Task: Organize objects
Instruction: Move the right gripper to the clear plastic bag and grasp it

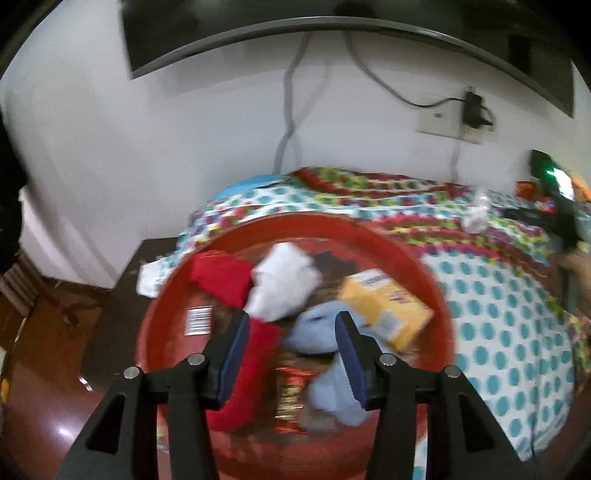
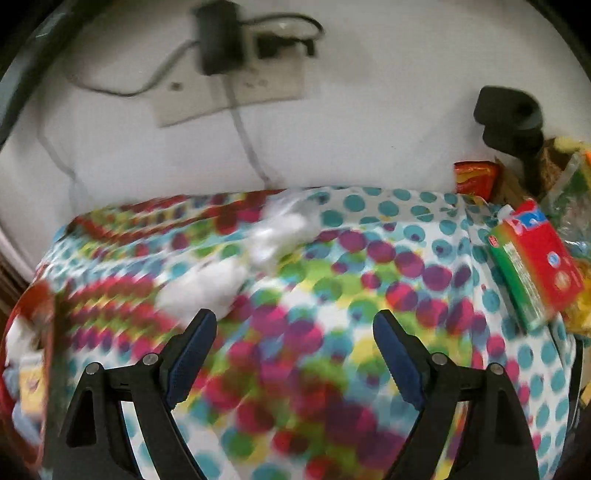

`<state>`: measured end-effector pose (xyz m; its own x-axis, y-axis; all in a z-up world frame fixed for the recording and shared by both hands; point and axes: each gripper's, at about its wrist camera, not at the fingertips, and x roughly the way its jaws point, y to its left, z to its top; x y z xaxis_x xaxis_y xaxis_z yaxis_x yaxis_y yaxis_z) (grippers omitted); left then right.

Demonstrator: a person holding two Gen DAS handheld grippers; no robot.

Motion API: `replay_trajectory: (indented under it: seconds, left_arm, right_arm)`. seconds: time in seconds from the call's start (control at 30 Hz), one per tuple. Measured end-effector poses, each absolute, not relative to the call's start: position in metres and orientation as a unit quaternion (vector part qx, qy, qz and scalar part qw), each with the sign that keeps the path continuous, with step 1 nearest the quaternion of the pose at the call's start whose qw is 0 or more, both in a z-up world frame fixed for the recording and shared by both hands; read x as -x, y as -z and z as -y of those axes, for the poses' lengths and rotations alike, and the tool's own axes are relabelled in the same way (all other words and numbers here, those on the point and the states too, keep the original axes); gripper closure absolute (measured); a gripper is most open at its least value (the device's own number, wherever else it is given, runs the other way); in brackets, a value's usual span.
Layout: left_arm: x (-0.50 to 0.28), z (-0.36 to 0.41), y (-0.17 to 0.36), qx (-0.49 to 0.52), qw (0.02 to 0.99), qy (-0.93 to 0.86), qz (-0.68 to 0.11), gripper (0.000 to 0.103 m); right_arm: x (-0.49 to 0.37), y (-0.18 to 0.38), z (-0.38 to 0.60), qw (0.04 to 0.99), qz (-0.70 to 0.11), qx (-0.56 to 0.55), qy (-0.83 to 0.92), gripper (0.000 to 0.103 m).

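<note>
My table is covered by a polka-dot cloth [image 2: 369, 288], teal dots at the edges and pink, green and purple ones in the middle, pushed against a white wall [image 1: 166, 147] with a socket plate [image 2: 236, 96], a black plug and trailing cables; dark glossy floor [image 1: 55, 387] shows only past my left claw, and a dark screen [image 1: 332, 22] hangs above. My left claw [image 1: 291, 350] hangs over the red basin [image 1: 436, 291], jaws parted with nothing pinched, above a blue plush toy [image 1: 321, 328], a yellow box [image 1: 388, 306], a white wad [image 1: 284, 284], red cloth [image 1: 221, 280] and a red-gold wrapper [image 1: 291, 398]. My right claw [image 2: 295, 350] is spread wide and empty over bare cloth. Only its view shows the red-and-green carton [image 2: 535, 262] and snack packets [image 2: 476, 181] at the right edge, and crumpled white paper [image 2: 273, 236] just ahead, blurred.
</note>
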<state>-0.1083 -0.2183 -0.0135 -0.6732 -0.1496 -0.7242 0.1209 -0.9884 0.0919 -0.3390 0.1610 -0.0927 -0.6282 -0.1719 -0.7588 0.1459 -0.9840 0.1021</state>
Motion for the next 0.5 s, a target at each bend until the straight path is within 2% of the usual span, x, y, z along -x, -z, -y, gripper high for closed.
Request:
replay_trajectory:
  seconds: [0.3, 0.33, 0.43, 0.5]
  left_arm:
    - [0.175, 0.109, -0.004, -0.404, -0.042, 0.908, 0.103, 0.050]
    - [0.182, 0.102, -0.003, -0.405, -0.053, 0.907, 0.106, 0.049]
    - [0.213, 0.070, 0.004, -0.412, -0.087, 0.900, 0.115, 0.049]
    - [0.236, 0.052, 0.014, -0.413, -0.101, 0.897, 0.121, 0.049]
  right_arm:
    - [0.415, 0.114, -0.134, 0.074, 0.006, -0.438, 0.896, 0.019]
    - [0.417, 0.116, -0.131, 0.077, 0.008, -0.441, 0.894, 0.024]
    - [0.411, 0.119, -0.129, 0.094, -0.003, -0.444, 0.891, 0.056]
    - [0.397, 0.119, -0.133, 0.106, -0.015, -0.441, 0.891, 0.060]
